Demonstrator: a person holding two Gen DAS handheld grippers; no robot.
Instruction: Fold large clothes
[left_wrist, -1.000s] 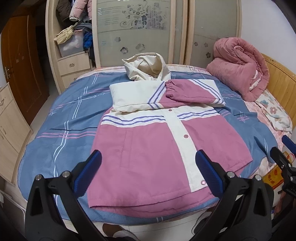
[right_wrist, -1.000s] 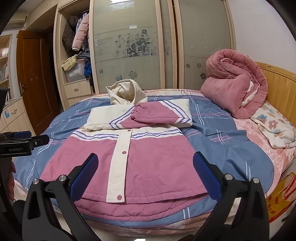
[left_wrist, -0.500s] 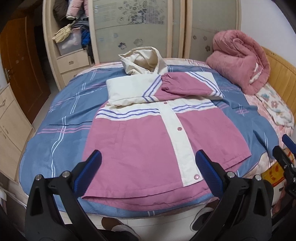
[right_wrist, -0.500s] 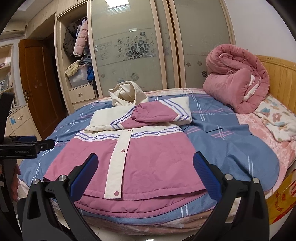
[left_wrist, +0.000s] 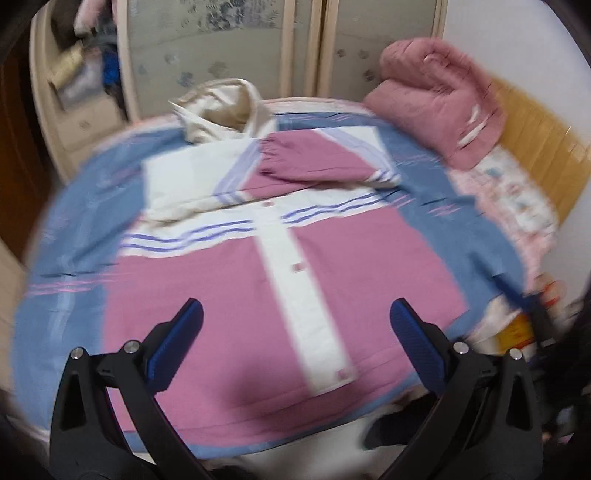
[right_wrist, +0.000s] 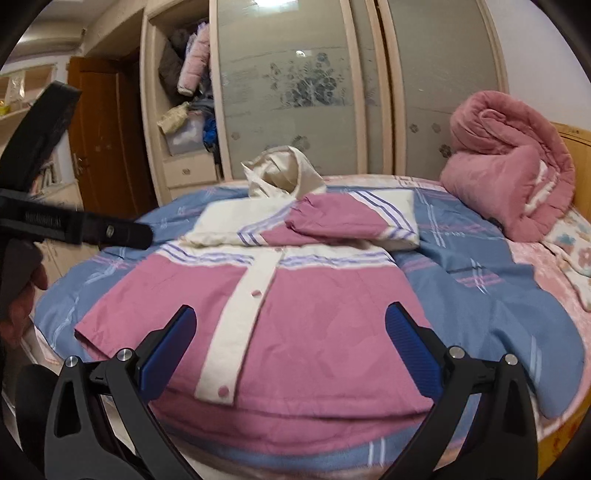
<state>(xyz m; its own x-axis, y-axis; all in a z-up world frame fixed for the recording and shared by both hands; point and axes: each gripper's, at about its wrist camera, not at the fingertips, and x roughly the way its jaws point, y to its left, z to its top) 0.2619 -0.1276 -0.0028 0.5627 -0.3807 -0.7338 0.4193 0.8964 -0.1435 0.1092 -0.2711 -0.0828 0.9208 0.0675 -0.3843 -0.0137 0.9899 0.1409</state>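
Note:
A pink and cream hooded jacket (left_wrist: 236, 295) lies front up on the blue bedsheet (left_wrist: 77, 229), both sleeves folded across its chest and the cream hood (left_wrist: 221, 107) at the far end. It also shows in the right wrist view (right_wrist: 314, 314). My left gripper (left_wrist: 295, 317) is open and empty above the jacket's near hem, left of the cream button placket (left_wrist: 306, 295). My right gripper (right_wrist: 290, 321) is open and empty over the hem at the right side. The left gripper's body (right_wrist: 74, 225) shows at the left of the right wrist view.
A rolled pink quilt (right_wrist: 509, 166) lies at the far right of the bed by the wooden headboard (left_wrist: 546, 147). A wardrobe with sliding glass doors (right_wrist: 295, 85) and an open shelf of clothes (right_wrist: 184, 92) stands behind the bed. A brown door (right_wrist: 107, 140) is at left.
Both grippers have moved forward and closer to the jacket's near hem. The left wrist view is now blurred by motion. The jacket has not moved.

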